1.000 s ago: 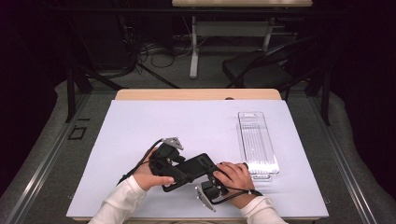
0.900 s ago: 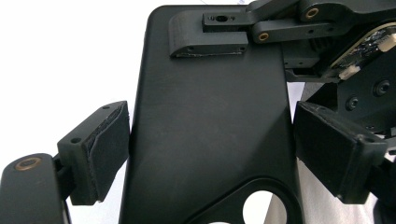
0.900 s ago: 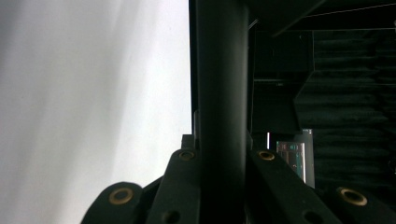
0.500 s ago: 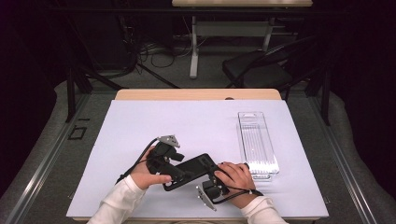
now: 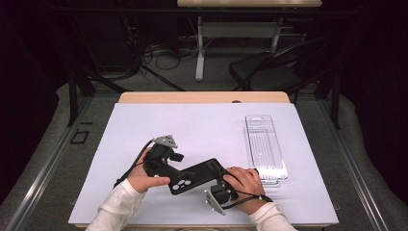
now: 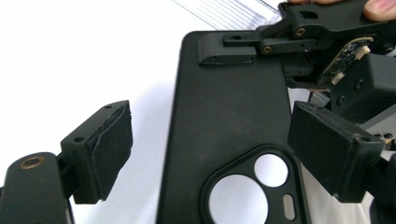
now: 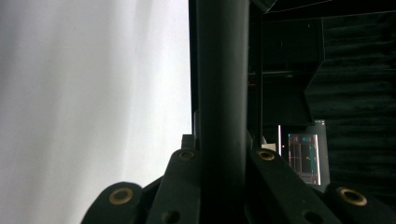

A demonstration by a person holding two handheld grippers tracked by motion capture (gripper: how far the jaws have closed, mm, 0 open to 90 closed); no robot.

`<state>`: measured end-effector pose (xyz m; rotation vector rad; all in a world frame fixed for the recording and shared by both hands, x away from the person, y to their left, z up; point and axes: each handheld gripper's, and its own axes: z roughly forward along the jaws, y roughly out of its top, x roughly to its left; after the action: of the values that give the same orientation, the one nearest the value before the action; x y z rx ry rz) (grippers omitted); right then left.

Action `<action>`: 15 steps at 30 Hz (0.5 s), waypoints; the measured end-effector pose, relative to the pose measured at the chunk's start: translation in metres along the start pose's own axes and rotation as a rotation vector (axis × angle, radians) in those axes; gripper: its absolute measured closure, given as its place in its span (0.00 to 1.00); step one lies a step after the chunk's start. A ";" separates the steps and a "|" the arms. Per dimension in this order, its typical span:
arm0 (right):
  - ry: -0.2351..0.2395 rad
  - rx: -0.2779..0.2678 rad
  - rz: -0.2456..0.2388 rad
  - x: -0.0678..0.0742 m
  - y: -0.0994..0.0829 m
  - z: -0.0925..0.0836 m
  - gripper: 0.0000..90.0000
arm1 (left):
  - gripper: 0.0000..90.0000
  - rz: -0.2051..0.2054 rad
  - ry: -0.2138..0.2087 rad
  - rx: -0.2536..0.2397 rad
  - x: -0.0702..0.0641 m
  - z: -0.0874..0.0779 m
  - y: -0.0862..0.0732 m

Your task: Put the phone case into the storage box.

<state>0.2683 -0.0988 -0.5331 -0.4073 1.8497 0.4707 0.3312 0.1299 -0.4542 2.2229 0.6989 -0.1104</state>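
Near the front edge of the desk [image 5: 144,120], the right gripper [image 5: 226,185] is clamped tight on one end of the black phone case [image 5: 197,175], whose camera-hole end lies between the wide-apart, untouching jaws of the left gripper [image 5: 175,159].

phone case [image 5: 198,175] on table [image 5: 202,122], front-ctr | clear tray [image 5: 264,147] to its right, further back
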 end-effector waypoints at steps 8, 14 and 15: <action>0.014 -0.010 0.037 0.000 -0.002 0.000 0.97 | 0.17 -0.013 0.022 -0.031 0.008 -0.011 -0.002; 0.038 -0.021 0.083 -0.002 -0.004 -0.001 0.97 | 0.17 -0.027 0.050 -0.065 0.015 -0.022 -0.005; 0.043 -0.019 0.090 -0.003 -0.004 -0.001 0.97 | 0.17 -0.031 0.058 -0.066 0.016 -0.024 -0.006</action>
<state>0.2702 -0.1028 -0.5307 -0.3505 1.9124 0.5445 0.3381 0.1569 -0.4463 2.1598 0.7575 -0.0381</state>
